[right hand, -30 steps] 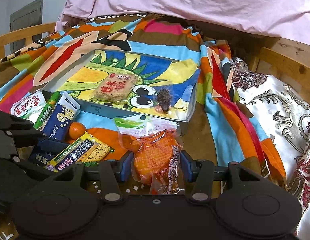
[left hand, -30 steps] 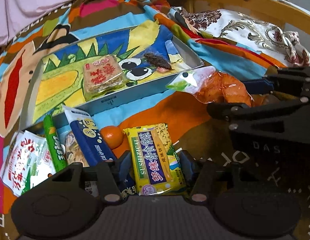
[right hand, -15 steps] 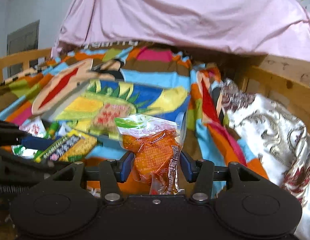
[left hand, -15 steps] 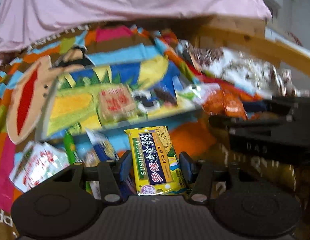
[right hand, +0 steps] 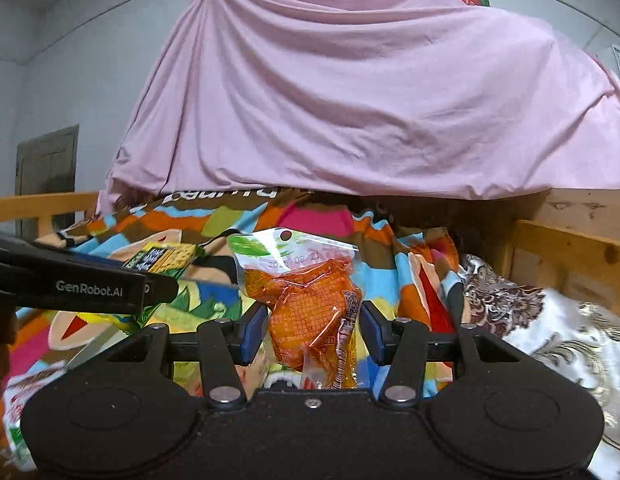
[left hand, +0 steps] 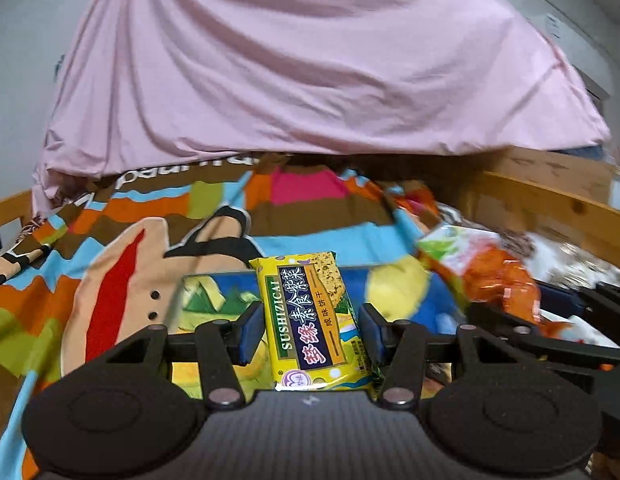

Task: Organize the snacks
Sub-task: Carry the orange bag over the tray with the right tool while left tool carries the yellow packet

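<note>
Risk first: both packets are carried clear of the bed at once, side by side, and the two tools stand near each other. The left gripper (left hand: 311, 334) has its blue pads closed about halfway on a yellow biscuit packet (left hand: 311, 320), pinching it by its long edges near the lower half. That wrapper is glossy film; a slack pinch could let it slide out forward, since the tool points slightly downward. The right gripper (right hand: 311, 336) is closed to a narrower gap on an orange snack pouch (right hand: 310, 312). Whether both pads bear firmly on that pouch cannot be told; its crumpled film bulges between them, and soft film can creep under a light pinch.

A second hazard is collision. In the right wrist view the left tool crosses the left side of the frame, its packet end just beside the pouch's top seal. Bringing both toward the tray together could knock one packet against the other.

Condition of the goods: the biscuit packet is flat, rectangular, yellow with a dark blue label band and green edge, undamaged as seen. The pouch is clear film with a green-and-white header, a hang hole, a printed date and orange wrapped contents; it is wrinkled but appears sealed.

Below them lies the cartoon-printed tray (left hand: 397, 280) on the patterned bedspread (left hand: 110, 248), partly hidden by the tools.
</note>
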`<state>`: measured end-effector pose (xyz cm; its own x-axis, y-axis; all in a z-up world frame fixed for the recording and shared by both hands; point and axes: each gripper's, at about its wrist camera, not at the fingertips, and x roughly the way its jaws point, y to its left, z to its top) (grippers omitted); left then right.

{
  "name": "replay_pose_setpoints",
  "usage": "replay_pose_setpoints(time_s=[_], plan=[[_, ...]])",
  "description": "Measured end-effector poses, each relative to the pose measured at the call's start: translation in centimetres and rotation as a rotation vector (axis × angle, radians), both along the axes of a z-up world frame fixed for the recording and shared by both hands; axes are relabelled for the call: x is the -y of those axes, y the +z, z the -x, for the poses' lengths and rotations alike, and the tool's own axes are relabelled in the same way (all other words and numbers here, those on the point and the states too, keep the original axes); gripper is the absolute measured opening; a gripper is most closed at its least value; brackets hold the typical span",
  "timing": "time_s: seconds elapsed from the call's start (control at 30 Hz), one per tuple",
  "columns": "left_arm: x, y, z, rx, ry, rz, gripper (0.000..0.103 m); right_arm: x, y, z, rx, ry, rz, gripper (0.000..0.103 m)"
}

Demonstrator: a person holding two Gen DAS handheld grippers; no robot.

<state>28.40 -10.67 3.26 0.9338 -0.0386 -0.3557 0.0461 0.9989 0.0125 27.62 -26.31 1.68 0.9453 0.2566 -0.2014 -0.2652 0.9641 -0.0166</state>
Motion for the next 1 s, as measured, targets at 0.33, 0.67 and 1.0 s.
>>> replay_pose_setpoints(time_s=[0.33,0.67,1.0], plan=[[-3.5,-4.1,-6.9,-0.084,0.103,0.088,0.055,-0.4,-3.7,-6.6,-0.073,-0.027,-0.041,0.052],[-4.1,-7.6,-9.3,-0.202,0.132,0.055,0.055,-2.6,-7.3,-9.0,-0.232,0.02,0.003,0.053],[-4.7,-8.8,-9.7,-0.257,0.156,0.084,0.056,-3.3,-8.2,-9.6,-0.282,0.027,0.036,0.054]])
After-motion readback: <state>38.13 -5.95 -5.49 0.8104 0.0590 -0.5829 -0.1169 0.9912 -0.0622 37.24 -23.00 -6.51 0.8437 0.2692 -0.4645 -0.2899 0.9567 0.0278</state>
